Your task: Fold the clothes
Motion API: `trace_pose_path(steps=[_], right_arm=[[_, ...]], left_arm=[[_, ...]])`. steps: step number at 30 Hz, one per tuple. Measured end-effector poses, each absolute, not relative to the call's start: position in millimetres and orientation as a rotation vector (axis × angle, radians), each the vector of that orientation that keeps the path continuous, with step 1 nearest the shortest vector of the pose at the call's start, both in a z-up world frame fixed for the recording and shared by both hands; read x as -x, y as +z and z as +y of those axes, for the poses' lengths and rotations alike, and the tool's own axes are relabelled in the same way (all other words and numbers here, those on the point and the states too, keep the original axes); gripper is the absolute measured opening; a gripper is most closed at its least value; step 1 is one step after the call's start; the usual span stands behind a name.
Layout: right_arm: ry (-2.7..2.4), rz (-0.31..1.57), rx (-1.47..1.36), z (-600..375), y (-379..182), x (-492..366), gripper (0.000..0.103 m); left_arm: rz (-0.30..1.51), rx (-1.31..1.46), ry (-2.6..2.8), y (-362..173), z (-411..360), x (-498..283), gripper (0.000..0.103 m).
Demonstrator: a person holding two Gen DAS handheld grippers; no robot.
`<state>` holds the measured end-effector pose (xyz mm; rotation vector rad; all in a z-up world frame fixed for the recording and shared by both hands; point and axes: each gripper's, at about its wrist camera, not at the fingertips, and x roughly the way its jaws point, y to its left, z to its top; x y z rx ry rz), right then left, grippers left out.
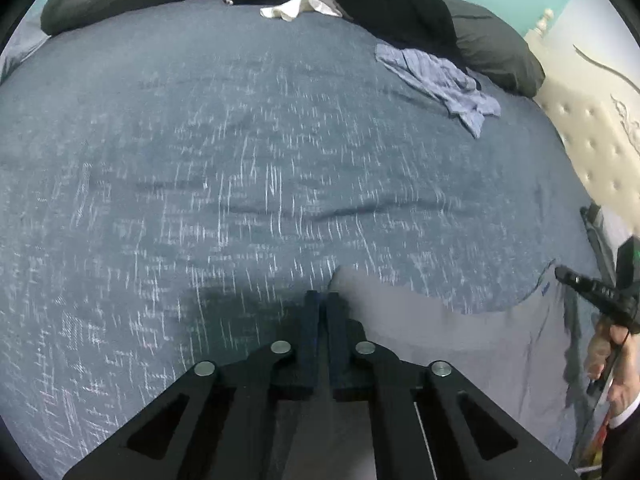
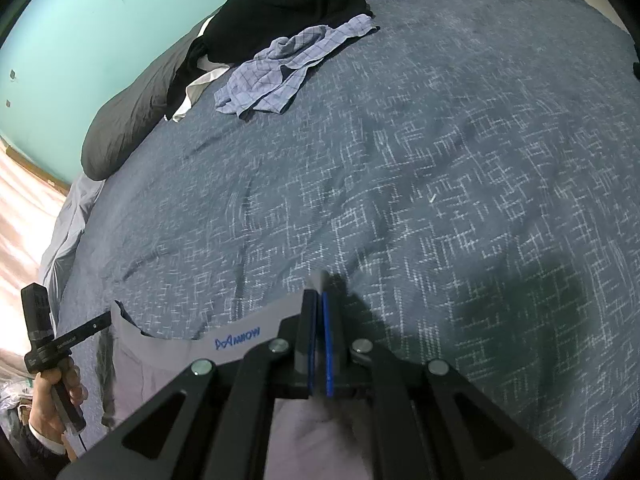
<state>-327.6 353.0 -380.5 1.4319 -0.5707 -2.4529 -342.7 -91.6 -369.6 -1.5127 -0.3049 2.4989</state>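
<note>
Both the left gripper [image 1: 325, 300] and right gripper [image 2: 319, 300] pinch the waistband of grey underwear [image 2: 168, 360], jaws pressed together on it. It lies at the near edge of a blue bedspread [image 1: 240, 160]; a checked garment [image 2: 280, 68] sits far off.

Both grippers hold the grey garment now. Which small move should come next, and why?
Probably lower both grippers forward to spread the grey garment flat on the blue bedspread. The left gripper and the right gripper each pinch a corner of its waistband, which sags between them near the bed's edge.
</note>
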Motion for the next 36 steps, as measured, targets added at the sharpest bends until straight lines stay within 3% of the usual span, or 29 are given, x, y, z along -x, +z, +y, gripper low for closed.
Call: trace_pose_path(steps=[10, 15, 19, 21, 36], right_arm=[[-2.444, -0.601, -1.429, 358, -380, 323, 0.003], [-2.444, -0.607, -1.424, 359, -379, 322, 0.003], [-2.459, -0.584, -1.400, 358, -376, 322, 0.003], [-2.464, -0.578, -1.391, 358, -374, 322, 0.003], [-2.490, -0.605, -1.361, 363, -372, 318, 0.003]], left_arm=[[-0.333, 1.516, 2.470, -365, -92, 348, 0.000], [-0.265, 1.507, 2.456, -370, -79, 347, 0.007], [-0.292, 1.516, 2.469, -375, -82, 349, 0.006], [-0.306, 1.515, 2.477, -376, -85, 350, 0.000], [-0.258, 1.486, 2.503, -367, -84, 352, 0.000]])
